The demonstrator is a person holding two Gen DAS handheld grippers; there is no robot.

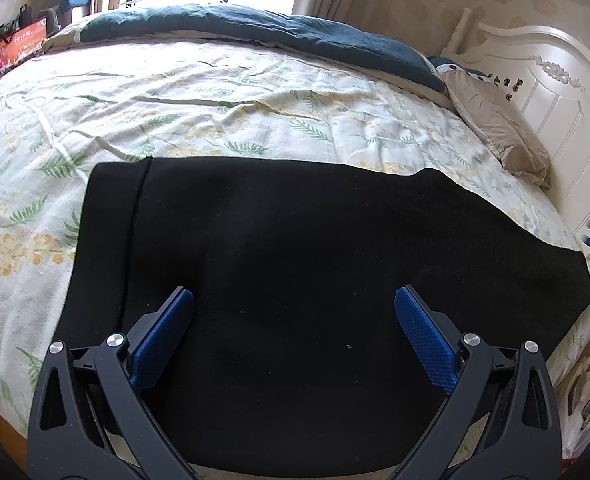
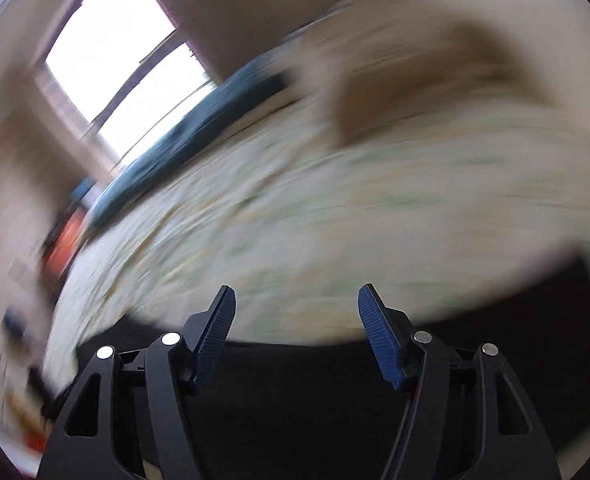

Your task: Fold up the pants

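Black pants [image 1: 295, 264] lie crosswise just ahead of left tongs [image 1: 294, 312]; right tongs [image 2: 297, 312] farther; both wide open, empty.

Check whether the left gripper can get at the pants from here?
Probably yes. The left gripper is open right over the black pants, which lie flat on the bed, and nothing shows between its fingers and the cloth.
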